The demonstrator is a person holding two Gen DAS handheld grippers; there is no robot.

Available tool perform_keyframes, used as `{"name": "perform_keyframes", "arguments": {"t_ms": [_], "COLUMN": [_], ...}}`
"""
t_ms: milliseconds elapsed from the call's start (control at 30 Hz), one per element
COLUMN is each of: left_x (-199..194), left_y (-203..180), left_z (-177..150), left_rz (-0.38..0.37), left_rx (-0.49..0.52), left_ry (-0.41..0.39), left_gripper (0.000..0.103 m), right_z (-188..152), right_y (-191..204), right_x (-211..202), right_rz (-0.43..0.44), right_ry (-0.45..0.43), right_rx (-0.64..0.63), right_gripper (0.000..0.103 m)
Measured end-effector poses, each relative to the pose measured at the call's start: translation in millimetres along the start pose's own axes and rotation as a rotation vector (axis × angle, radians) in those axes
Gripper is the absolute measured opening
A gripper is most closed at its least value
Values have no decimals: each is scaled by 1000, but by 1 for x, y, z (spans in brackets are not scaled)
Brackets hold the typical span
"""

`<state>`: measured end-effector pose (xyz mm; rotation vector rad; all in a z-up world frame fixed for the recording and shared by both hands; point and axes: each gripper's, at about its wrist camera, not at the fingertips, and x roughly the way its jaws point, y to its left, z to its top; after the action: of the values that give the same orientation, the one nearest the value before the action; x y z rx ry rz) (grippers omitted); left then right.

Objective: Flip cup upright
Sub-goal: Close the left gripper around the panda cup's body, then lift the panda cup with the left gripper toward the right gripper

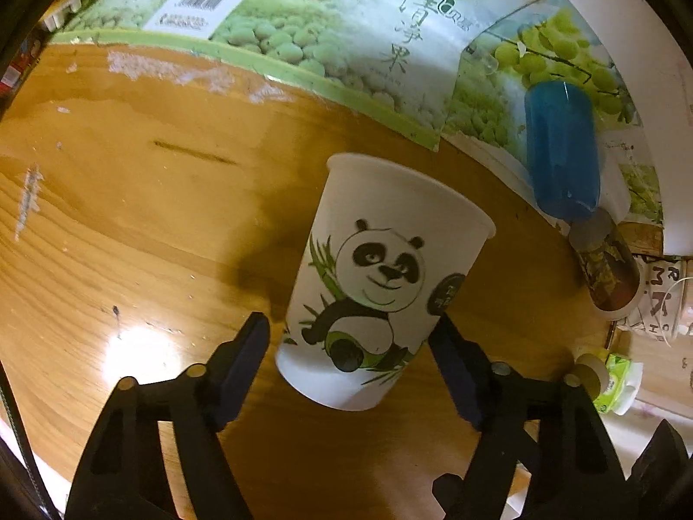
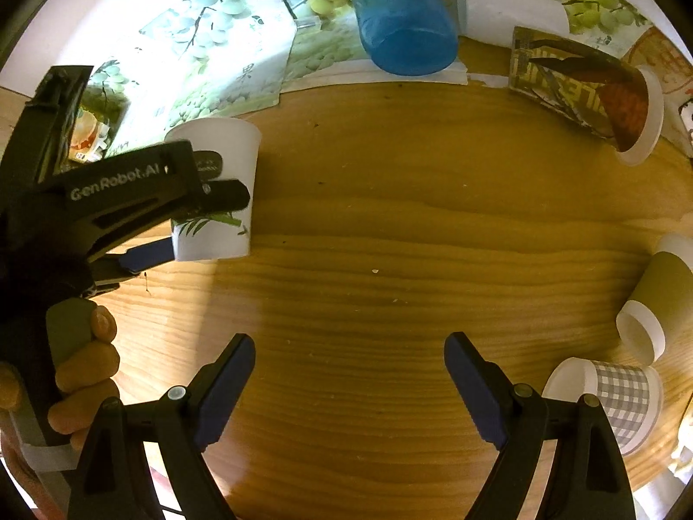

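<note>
A white paper cup with a panda print (image 1: 381, 277) stands upright on the wooden table (image 1: 130, 216), rim up. My left gripper (image 1: 351, 338) is open, its two fingers on either side of the cup's lower half; a gap shows on the left side. In the right wrist view the same cup (image 2: 221, 199) stands at the left with the left gripper (image 2: 190, 225) around it. My right gripper (image 2: 351, 372) is open and empty over the bare table middle.
A blue cup (image 2: 403, 21), a white cup (image 2: 506, 8) and a brown patterned cup (image 2: 593, 91) lie on their sides at the back. A brown-sleeved cup (image 2: 658, 299) and a checked cup (image 2: 615, 398) lie at the right. A grape-printed board (image 1: 346, 43) lines the table's back.
</note>
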<state>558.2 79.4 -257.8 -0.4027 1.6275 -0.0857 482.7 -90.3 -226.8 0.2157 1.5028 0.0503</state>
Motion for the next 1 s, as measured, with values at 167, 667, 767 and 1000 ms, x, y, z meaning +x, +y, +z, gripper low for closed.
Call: {"name": "perform_keyframes", "arguments": {"t_ms": [167, 667, 767, 1000], "left_x": [2, -38, -45, -48], "left_y": [-1, 3, -2, -10], "left_z": [1, -23, -37, -76], "left_rz": [-12, 9, 24, 67], "left_rx": [-2, 103, 135, 190], "left_ry": [-1, -76, -97, -123], "left_gripper": [73, 67, 67, 67], "right_z": [-4, -27, -34, -56], "right_y": [-5, -19, -21, -29], "right_x": [-4, -27, -35, -51], "right_rz": [3, 32, 39, 44], "right_ry": [-4, -47, -71, -116], "right_rx": [10, 61, 75, 89], "right_gripper": [90, 90, 90, 90]}}
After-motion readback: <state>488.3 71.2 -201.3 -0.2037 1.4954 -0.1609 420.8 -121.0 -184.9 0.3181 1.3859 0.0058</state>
